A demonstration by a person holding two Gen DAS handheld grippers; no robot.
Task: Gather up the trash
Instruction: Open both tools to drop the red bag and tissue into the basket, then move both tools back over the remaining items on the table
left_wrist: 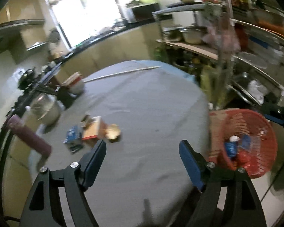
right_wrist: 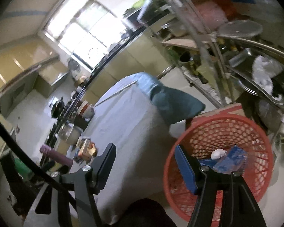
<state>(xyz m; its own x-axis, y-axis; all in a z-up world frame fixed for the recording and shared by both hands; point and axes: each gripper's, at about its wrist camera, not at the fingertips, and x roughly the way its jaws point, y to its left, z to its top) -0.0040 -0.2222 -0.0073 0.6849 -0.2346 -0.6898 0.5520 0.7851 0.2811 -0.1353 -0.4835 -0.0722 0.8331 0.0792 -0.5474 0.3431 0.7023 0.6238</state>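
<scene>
A red mesh basket point(left_wrist: 263, 132) point(right_wrist: 227, 124) stands beside the table's right edge with blue wrappers point(left_wrist: 232, 148) point(right_wrist: 227, 161), a white bit and a red wrapper point(left_wrist: 243, 158) inside. On the grey cloth-covered table point(left_wrist: 142, 104) lie a blue packet point(left_wrist: 72, 134), an orange-red box point(left_wrist: 92, 130) and a crumpled yellowish wrapper point(left_wrist: 113, 132). My left gripper point(left_wrist: 143, 149) is open above the table's near part, with nothing between its fingers. My right gripper point(right_wrist: 145, 156) is open and holds nothing, between the table's edge and the basket's rim.
A metal pot point(left_wrist: 45, 109), a maroon cylinder point(left_wrist: 30, 136) and a bowl point(left_wrist: 75, 83) stand along the table's left side. A thin stick point(left_wrist: 123, 73) lies at the far end. A steel rack point(left_wrist: 236, 47) of pots and dishes rises on the right, behind a cardboard box point(right_wrist: 227, 109).
</scene>
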